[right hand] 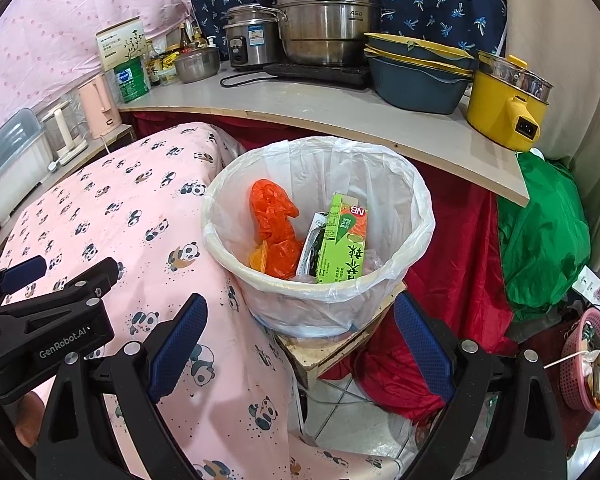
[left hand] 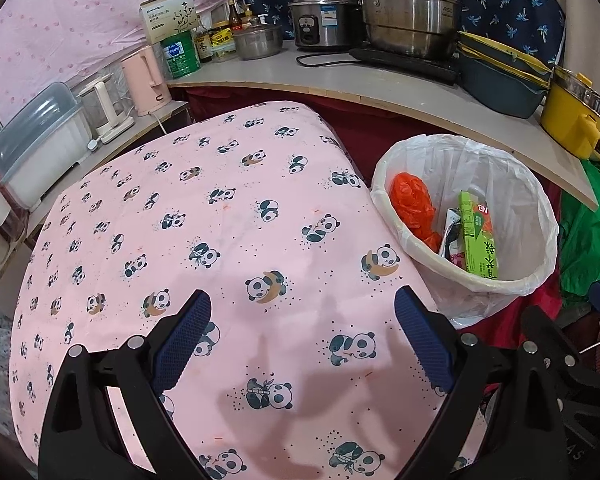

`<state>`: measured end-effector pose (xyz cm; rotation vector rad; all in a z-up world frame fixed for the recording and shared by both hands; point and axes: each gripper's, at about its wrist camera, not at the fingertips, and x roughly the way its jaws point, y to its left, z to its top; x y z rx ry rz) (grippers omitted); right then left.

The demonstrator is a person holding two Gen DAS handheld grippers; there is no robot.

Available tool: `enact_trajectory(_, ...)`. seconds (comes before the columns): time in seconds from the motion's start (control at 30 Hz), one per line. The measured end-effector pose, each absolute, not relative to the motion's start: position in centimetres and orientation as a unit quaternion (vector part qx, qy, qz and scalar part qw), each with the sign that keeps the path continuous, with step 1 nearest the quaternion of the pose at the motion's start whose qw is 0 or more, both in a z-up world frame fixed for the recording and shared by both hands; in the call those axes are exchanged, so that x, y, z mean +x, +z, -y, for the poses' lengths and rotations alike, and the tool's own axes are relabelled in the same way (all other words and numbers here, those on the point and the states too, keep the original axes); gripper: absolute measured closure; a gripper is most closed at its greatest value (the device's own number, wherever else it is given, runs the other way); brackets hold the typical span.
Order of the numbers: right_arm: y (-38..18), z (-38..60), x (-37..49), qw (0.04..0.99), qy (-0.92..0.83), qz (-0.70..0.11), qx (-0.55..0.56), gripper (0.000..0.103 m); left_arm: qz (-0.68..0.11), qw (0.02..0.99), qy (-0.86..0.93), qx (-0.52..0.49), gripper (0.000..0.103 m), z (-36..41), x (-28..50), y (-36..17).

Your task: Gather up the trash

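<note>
Collect trash, closing stage. The left tool [left hand: 302, 334] is held over the panda-print desk cover [left hand: 228, 216], its blue pads [left hand: 184, 340] spread apart with nothing between them. The right tool [right hand: 300, 338] is held beside it, facing the lined trash bin [right hand: 380, 280]; its pads [right hand: 178, 344] are likewise set wide and empty. The trash is seen inside the bin: a crumpled orange bag [right hand: 274, 228], a green carton [right hand: 344, 248] standing on end, and a dark wrapper [right hand: 314, 248] wedged between the two. The bin rests on a small wooden block [right hand: 332, 350] just beside the desk. No loose litter is visible on the cover in either view, so collection is judged complete or nearly so. Should a further piece be found, an approach with the tool kept spread, closure on the piece, and release above the bin opening would be called for.
</note>
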<state>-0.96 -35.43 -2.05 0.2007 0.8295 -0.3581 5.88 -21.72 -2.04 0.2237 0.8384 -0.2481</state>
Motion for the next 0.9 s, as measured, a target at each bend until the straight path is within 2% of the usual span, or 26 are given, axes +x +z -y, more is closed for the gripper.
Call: enact_trajectory(0.9,-2.13,35.43,-1.76,0.893,-0.18,-0.399,0.101,0.012,-0.404,0.897,-0.134,0.115,0.014,22.38,5.35,-2.49)
